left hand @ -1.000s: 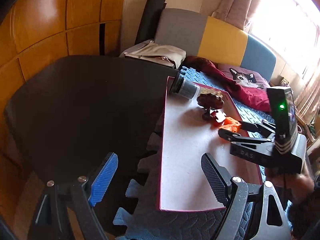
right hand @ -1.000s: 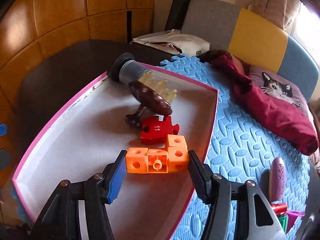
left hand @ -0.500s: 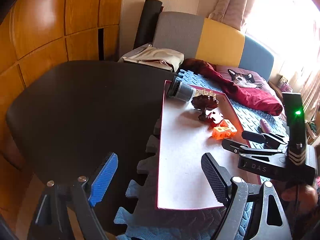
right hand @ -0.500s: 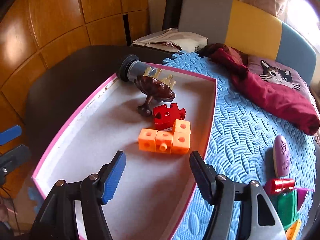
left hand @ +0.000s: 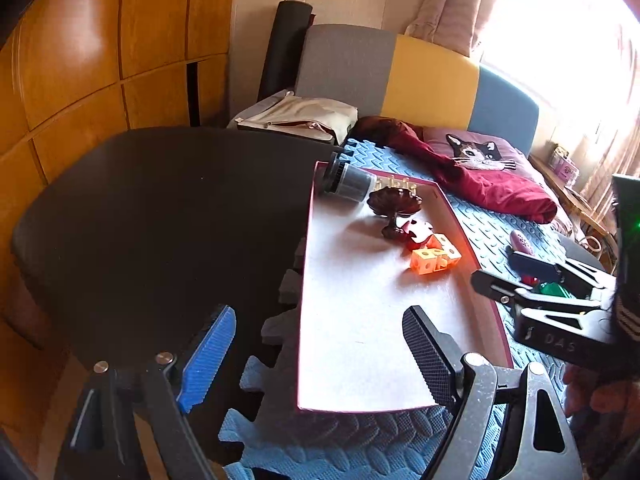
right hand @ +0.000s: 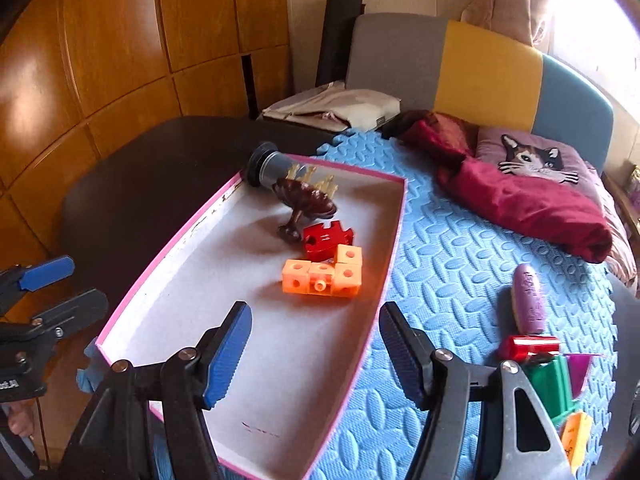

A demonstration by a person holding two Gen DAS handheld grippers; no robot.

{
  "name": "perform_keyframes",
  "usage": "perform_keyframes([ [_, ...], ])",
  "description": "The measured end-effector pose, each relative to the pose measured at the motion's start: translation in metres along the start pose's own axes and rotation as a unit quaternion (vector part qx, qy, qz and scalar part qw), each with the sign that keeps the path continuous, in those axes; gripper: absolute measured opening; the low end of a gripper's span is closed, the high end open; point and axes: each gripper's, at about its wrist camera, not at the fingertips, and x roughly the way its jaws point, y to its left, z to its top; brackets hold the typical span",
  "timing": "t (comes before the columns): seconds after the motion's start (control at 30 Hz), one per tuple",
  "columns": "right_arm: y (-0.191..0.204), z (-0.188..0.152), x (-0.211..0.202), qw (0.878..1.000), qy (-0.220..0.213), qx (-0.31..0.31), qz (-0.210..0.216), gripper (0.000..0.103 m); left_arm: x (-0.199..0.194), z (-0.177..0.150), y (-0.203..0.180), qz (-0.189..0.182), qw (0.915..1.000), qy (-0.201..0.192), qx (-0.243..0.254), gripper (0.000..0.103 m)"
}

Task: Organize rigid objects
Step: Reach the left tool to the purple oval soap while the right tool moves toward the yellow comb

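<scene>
Right gripper (right hand: 314,354) released, empty, above near end of pink-rimmed tray (right hand: 390,264). Orange cube block (right hand: 322,276) inside, touching red puzzle piece (right hand: 326,238). Left gripper (left hand: 320,354) released, empty.

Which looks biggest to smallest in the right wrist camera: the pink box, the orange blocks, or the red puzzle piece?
1. pink box, by far the largest.
2. orange blocks.
3. red puzzle piece, which lies slightly farther back and partly hidden, so that gap is less sure.
</scene>
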Motion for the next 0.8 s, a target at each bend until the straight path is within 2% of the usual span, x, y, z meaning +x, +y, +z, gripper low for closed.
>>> perform_keyframes([
  [0.53,-0.058,-0.009,-0.055,0.997,-0.045,0.039,-0.056,0.067,0.001,-0.005,-0.021,-0.012,0.9995,0.011,0.026,0.086],
  [0.8,-0.112,-0.020,-0.083,0.989,-0.062,0.087,-0.104,0.069,0.002,-0.007,-0.031,-0.015,0.9987,0.017,0.045,0.086],
])
